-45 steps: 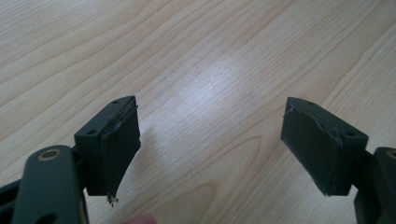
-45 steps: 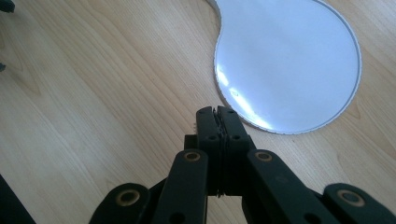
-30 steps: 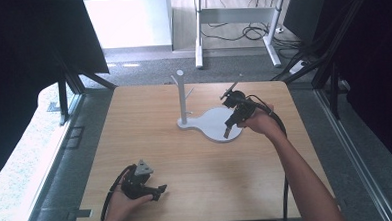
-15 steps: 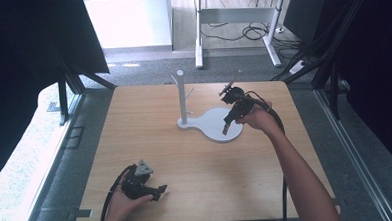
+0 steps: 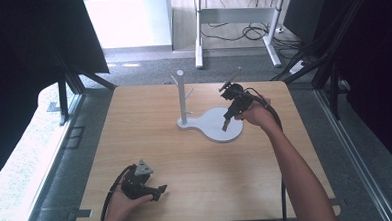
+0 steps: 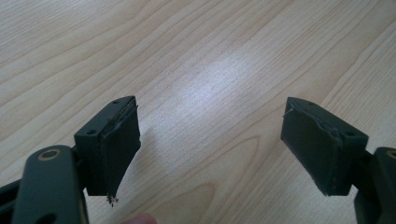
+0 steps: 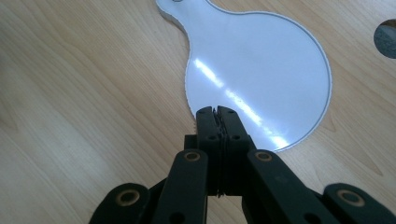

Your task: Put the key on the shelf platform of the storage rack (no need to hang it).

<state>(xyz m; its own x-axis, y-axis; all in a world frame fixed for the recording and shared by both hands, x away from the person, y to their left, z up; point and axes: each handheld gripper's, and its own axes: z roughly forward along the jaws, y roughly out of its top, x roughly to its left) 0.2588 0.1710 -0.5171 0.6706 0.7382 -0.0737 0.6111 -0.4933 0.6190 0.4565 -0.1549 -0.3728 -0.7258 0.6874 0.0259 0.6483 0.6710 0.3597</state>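
Observation:
A white stand with an upright post (image 5: pixel 181 96) and a round flat base (image 5: pixel 219 124) rests on the wooden table (image 5: pixel 150 142) at centre right. My right gripper (image 5: pixel 225 126) hangs over the base's near edge, jaws pressed together with nothing between them; in the right gripper view its tips (image 7: pixel 216 112) lie above the white base (image 7: pixel 261 79). My left gripper (image 5: pixel 158 191) lies in a hand near the table's front left edge. In the left gripper view its pads (image 6: pixel 119 149) stand wide apart over bare wood.
A round hole (image 7: pixel 386 32) in the tabletop shows at the right edge of the right gripper view. Beyond the table's far edge stand white desk legs (image 5: pixel 198 35) and floor cables (image 5: pixel 250 32). Black frame struts (image 5: pixel 63 96) flank the table.
My right gripper has drifted slightly over the white base. The left gripper has stayed in place.

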